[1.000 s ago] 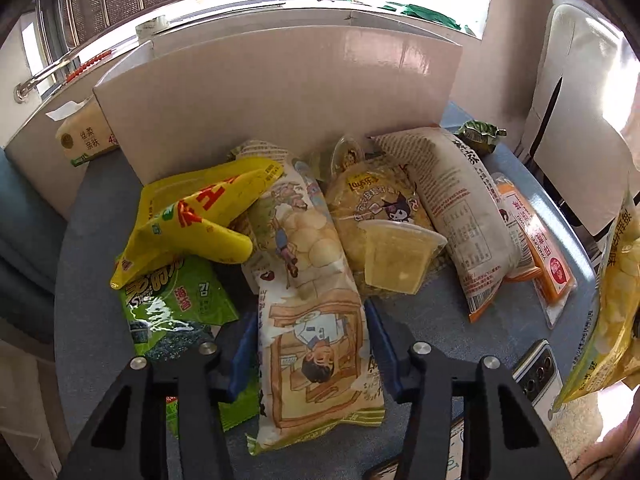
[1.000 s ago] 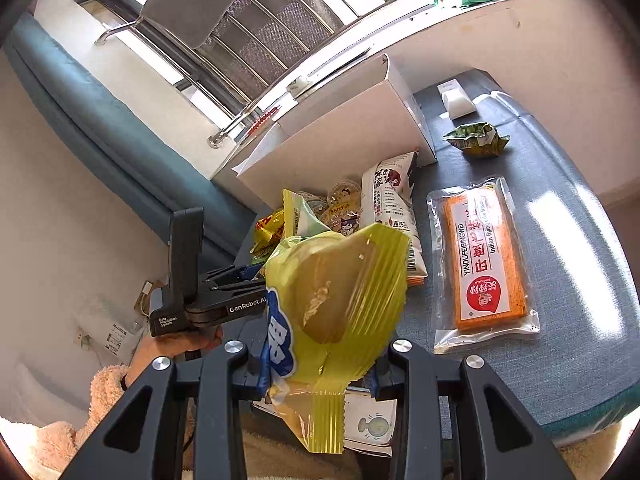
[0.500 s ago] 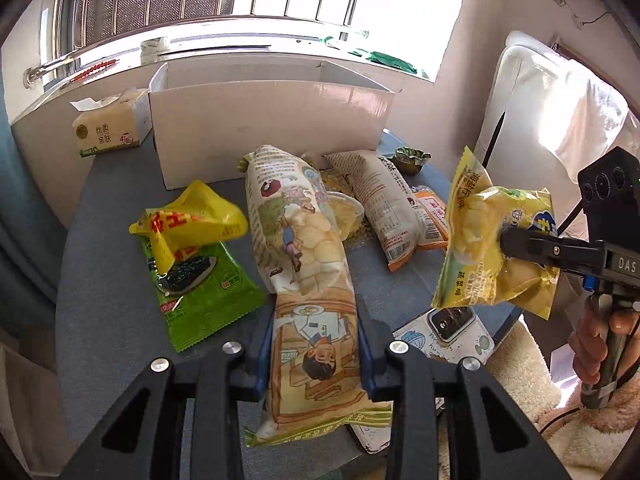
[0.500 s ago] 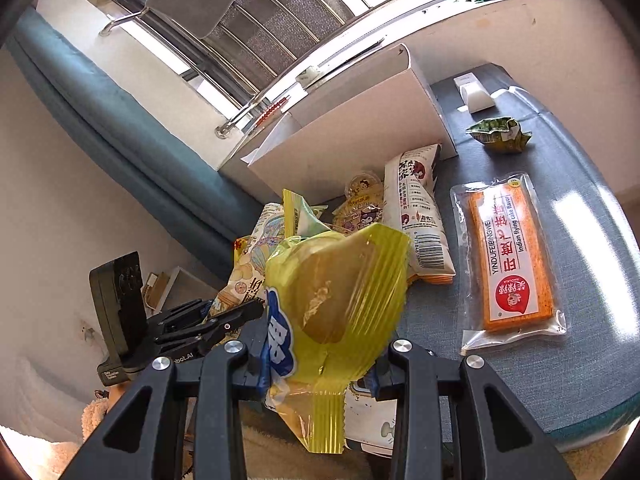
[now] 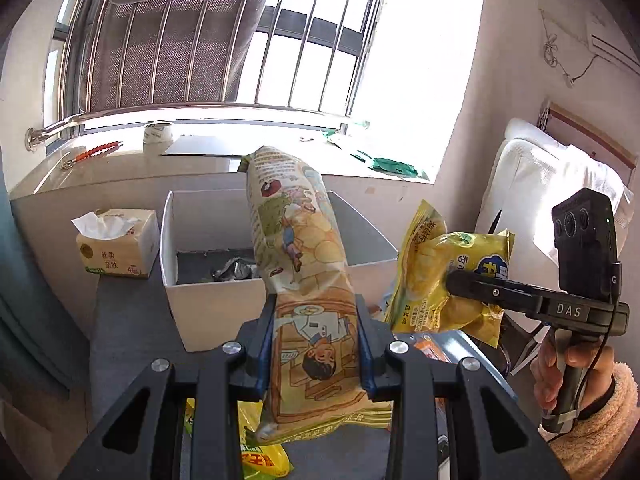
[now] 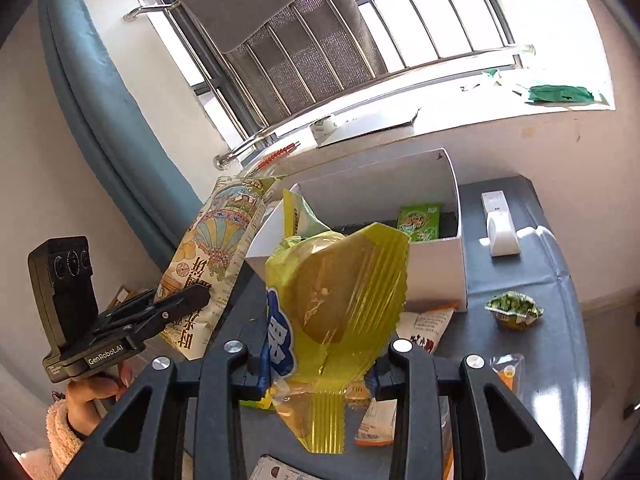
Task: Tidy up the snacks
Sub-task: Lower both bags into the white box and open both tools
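Snack bags: left claw (image 5: 316,350) clamps illustrated bag (image 5: 304,280), right claw (image 6: 320,364) yellow bag (image 6: 340,292).

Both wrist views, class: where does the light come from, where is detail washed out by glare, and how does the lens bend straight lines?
Left wrist view: daylight pours through the barred window, bleaching the sill, while the white cardboard box sits backlit. Right wrist view: the same window blows out the upper right, and sun shines through the translucent yellow snack bag. Both views: the fisheye bows the window bars and darkens the corners.

Box floor (image 5: 208,266) mostly behind the tall snack bag (image 5: 304,280); silvery item inside unidentifiable.
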`<state>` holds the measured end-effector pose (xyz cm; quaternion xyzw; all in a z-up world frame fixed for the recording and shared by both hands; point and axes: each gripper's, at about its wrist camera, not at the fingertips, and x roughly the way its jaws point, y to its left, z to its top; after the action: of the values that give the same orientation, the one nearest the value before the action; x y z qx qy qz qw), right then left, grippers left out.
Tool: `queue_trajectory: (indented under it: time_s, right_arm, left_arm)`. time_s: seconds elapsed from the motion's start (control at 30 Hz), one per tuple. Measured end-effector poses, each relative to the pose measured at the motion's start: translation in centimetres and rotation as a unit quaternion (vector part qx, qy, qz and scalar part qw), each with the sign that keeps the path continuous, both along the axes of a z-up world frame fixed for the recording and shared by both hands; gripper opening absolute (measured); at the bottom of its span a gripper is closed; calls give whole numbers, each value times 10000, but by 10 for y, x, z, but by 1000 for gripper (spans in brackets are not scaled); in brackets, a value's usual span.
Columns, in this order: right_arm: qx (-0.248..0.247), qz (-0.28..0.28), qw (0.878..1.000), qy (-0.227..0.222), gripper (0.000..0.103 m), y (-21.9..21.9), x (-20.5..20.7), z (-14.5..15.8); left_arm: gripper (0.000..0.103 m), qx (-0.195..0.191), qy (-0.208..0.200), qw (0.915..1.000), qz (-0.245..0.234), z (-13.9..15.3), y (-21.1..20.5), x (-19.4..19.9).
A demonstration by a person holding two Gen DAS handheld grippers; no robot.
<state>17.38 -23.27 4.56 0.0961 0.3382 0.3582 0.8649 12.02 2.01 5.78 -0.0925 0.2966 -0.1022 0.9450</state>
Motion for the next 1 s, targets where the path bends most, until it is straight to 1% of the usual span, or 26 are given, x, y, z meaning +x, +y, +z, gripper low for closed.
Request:
queue_trajectory:
  time_s: [0.07, 0.17, 0.23, 0.27, 0.3, 0.33, 0.37, 0.4, 0.43, 0.47, 0.53, 0.6, 0.7, 0.83, 0.9, 0.97, 1.0]
  right_arm:
    - [-50, -135, 9999, -86, 37, 11, 29, 16]
    - [-112, -377, 9992, 5, 37, 28, 73, 26]
    - [-292, -519, 9982, 46, 37, 39, 97, 28]
    - [-421, -552, 9976, 44, 37, 44, 106, 29]
    - [-513, -567, 9970, 86, 37, 49, 115, 28]
    - [-565, -577, 9966, 143, 38, 53, 122, 26]
    - [-592, -598, 9963, 176, 40, 55, 128, 24]
    - [-600, -616, 9961, 184, 42, 57, 132, 22]
    - [-605, -609, 9961, 195, 64, 59, 136, 20]
    - [-676, -639, 9955, 198, 103, 60, 138, 18]
    - [-757, -812, 9938, -93, 103, 56, 131, 17]
    - [-726, -764, 9938, -352, 103, 52, 121, 18]
    - [-811, -662, 9936, -414, 103, 50, 109, 19]
    - [-673, -517, 9949, -547, 103, 44, 83, 27]
    - [-613, -417, 9954, -614, 103, 41, 63, 29]
    - [-713, -319, 9947, -669, 103, 41, 38, 31]
    - [-667, -260, 9943, -793, 103, 39, 23, 32]
  left_arm:
    - [37, -82, 84, 9997, 215, 5, 17, 38]
    - [37, 112, 255, 9986, 460, 4, 30, 91]
    - [37, 180, 493, 9975, 470, -4, 38, 122]
    - [38, 245, 565, 9968, 515, -8, 39, 135]
    - [40, 414, 614, 9955, 597, -11, 39, 144]
    - [44, 584, 657, 9936, 711, -17, 38, 153]
    - [51, 684, 735, 9918, 785, -21, 40, 161]
    - [82, 715, 867, 9904, 808, -25, 41, 168]
    - [102, 633, 1050, 9894, 784, -32, 42, 169]
    - [103, 578, 1102, 9886, 850, -36, 45, 167]
    - [103, 485, 941, 9909, 833, -35, 50, 155]
    - [103, 516, 820, 9921, 799, -30, 52, 141]
    - [103, 504, 638, 9933, 826, -18, 57, 116]
    - [103, 443, 398, 9949, 812, -1, 56, 77]
    - [103, 406, 291, 9959, 751, 3, 53, 55]
    - [103, 295, 101, 9968, 743, 4, 49, 29]
    - [103, 214, 27, 9971, 730, 3, 47, 15]
